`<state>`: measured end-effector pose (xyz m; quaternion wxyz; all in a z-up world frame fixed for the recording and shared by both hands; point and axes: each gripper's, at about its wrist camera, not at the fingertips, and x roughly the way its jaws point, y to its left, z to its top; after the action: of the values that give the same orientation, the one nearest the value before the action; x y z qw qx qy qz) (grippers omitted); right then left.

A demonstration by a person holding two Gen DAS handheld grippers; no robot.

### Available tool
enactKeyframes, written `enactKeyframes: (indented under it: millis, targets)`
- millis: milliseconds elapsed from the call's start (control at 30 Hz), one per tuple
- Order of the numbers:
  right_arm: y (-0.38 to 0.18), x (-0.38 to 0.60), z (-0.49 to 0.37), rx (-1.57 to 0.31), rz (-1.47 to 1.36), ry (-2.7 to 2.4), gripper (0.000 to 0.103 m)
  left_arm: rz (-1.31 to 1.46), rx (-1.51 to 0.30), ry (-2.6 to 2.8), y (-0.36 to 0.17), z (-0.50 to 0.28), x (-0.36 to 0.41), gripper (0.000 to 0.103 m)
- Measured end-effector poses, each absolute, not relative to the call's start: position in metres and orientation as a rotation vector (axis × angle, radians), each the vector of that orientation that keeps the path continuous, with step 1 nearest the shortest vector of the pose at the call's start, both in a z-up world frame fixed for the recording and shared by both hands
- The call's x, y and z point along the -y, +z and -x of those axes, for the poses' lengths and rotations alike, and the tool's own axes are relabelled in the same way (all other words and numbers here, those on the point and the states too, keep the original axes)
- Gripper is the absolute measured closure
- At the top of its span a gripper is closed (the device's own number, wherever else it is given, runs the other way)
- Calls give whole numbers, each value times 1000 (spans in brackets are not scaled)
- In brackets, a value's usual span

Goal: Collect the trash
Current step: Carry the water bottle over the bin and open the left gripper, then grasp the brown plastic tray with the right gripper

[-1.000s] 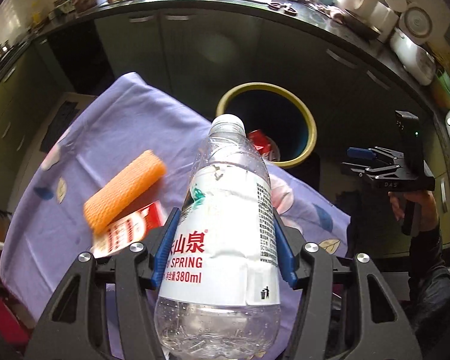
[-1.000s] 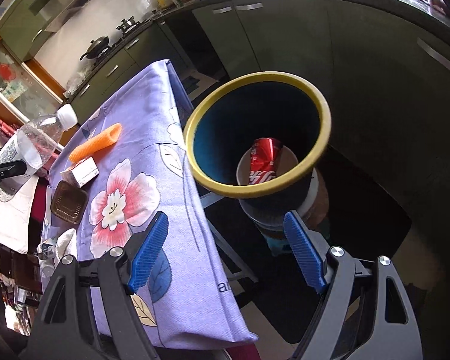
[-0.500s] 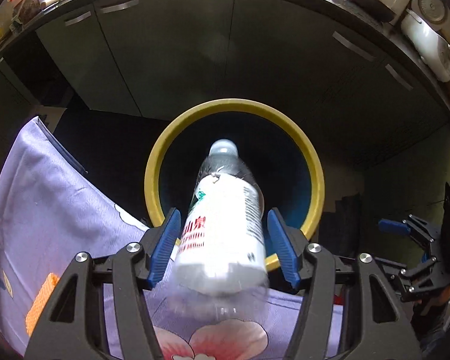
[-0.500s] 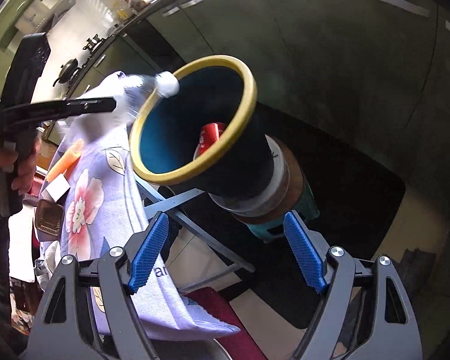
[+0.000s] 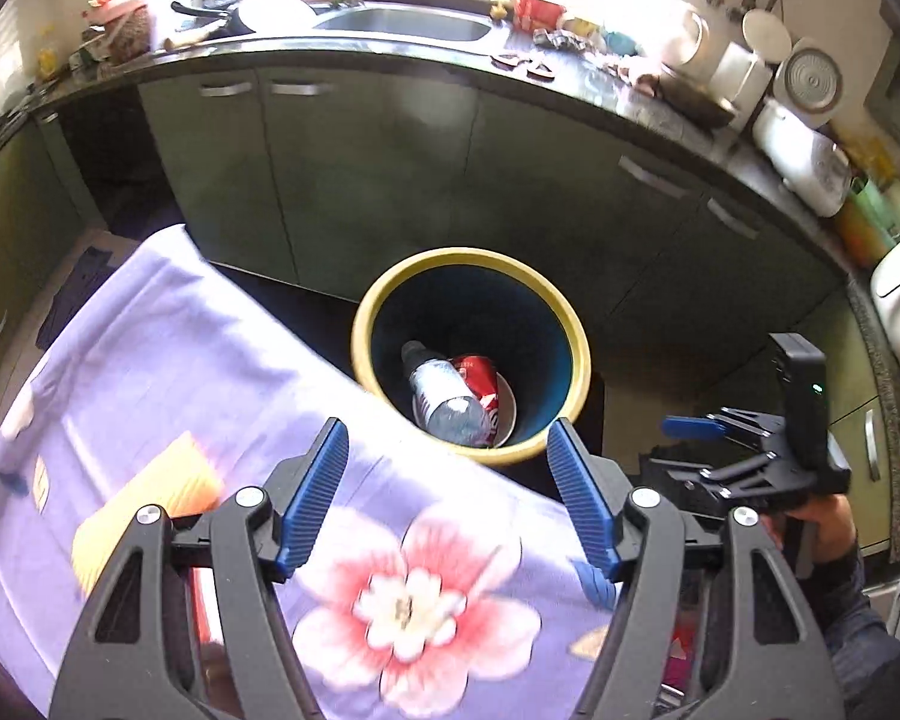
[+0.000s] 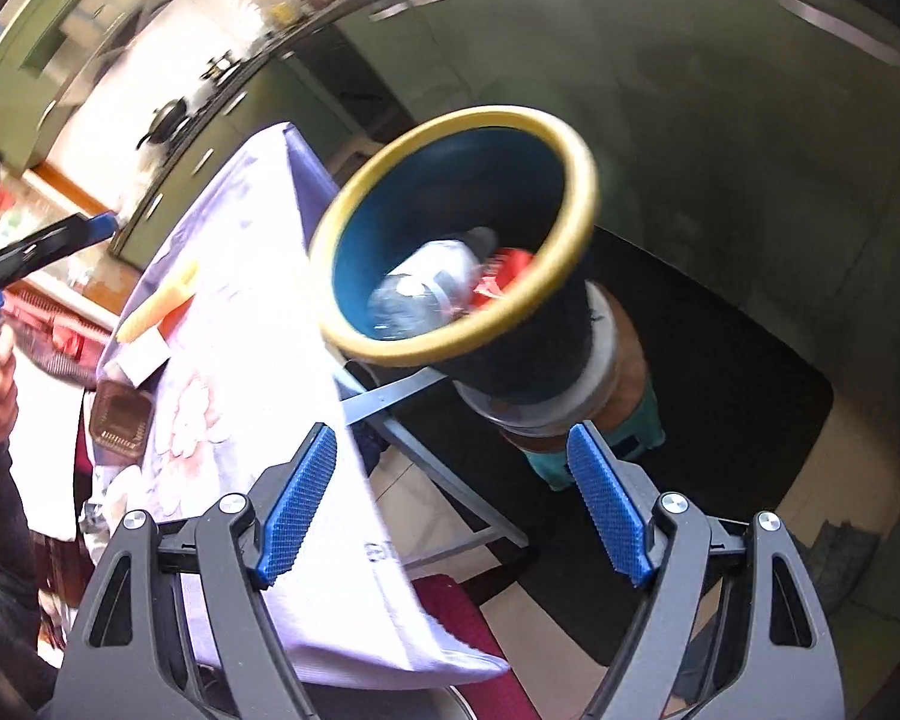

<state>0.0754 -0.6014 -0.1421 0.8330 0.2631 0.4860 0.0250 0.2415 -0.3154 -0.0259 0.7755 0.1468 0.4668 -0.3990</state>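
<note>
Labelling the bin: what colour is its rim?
Yellow, around a dark blue inside; the bin's rim shows best in the left wrist view.

No text is legible. White lettering on the red can in the bin is blurred. The bottle label is unreadable.

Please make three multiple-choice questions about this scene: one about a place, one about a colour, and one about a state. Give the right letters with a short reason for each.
1. Where is the plastic bottle?
A. in the bin
B. on the cloth
C. in the left gripper

2. What colour is the rim of the bin?
A. red
B. yellow
C. white

3. How do the jaws of the left gripper stand?
A. shut on the bottle
B. shut on nothing
C. open and holding nothing

Answers:
1 A, the bottle lies inside the bin beside the red can.
2 B, a yellow ring runs around the dark blue inside.
3 C, the blue pads stand wide apart with only the flowered cloth behind them.
</note>
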Motion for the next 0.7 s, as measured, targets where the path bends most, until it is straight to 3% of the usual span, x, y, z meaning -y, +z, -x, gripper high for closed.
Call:
enactKeyframes:
  millis: [333,700]
  targets:
    - [-109,501,-135,-1055,-343,255,24,-159,-911,-625,7,-191,139,30]
    - [-72,350,-170,-1002,-119,598,24,-4,-896,-433,-9,-158,8,27]
